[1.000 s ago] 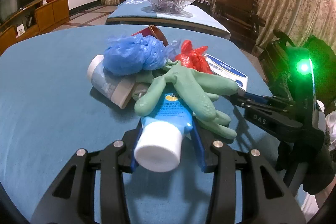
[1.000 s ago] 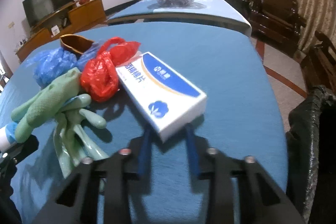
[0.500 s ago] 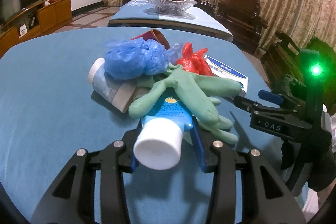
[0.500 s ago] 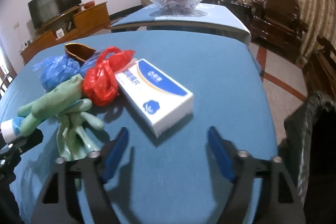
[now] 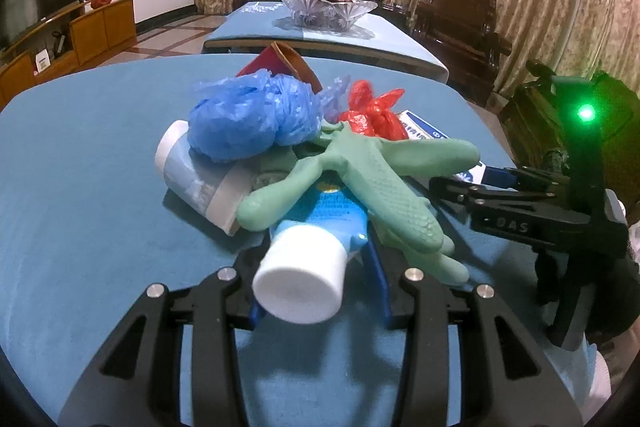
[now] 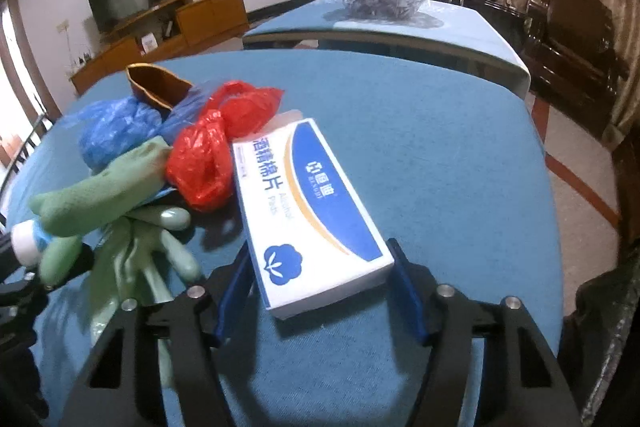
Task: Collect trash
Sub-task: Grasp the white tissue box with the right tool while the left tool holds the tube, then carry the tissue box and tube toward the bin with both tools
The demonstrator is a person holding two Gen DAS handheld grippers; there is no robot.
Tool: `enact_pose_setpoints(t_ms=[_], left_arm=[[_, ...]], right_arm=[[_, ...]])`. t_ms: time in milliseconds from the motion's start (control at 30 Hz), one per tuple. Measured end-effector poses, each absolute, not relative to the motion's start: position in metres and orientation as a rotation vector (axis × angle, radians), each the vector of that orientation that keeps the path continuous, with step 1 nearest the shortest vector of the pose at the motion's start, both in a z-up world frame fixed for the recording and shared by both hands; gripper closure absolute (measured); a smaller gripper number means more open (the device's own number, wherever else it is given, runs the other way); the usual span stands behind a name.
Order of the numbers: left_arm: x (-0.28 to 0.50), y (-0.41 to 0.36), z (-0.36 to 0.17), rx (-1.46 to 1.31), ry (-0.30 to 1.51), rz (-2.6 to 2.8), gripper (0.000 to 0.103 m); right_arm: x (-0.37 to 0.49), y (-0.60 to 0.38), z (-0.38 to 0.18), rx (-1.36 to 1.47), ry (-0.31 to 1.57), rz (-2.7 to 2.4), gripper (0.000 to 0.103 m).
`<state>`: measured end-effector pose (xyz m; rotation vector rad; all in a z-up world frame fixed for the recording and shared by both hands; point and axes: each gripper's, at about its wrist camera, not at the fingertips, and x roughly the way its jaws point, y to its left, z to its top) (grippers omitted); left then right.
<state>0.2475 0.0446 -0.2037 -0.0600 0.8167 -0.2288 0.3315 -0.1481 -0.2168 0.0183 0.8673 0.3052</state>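
Trash is still lying heaped on the blue worktop [image 6: 460,147]; nothing looks bagged yet. Left gripper [image 5: 316,283] jaws are pinching the blue tube [image 5: 316,243]; right gripper [image 6: 320,287] jaws are spreading around the white box [image 6: 312,211], not yet clamping.

Blue-clothed table [image 6: 460,155]. Directly on it: white-and-blue box [image 6: 316,211], just right of red plastic bag [image 6: 212,151]; left of that bag, blue plastic bag [image 6: 116,131], green rubber gloves [image 6: 132,223], brown cup [image 6: 156,89] behind.
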Motion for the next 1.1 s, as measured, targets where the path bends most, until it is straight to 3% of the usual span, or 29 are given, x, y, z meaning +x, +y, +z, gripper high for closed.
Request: enact_pose_setpoints(t_ms=[633,1100], left_arm=[[0.197,-0.002,-0.180,-0.085,0.822,-0.401,0.065],[0.164,-0.028,-0.133,-0.083,0.719,-0.477,0.065]], right_arm=[[0.212,-0.205,-0.173,0.152,0.783,0.078,0.043],[0.160,-0.235,-0.118,0.182,0.655,0.024,0.043]])
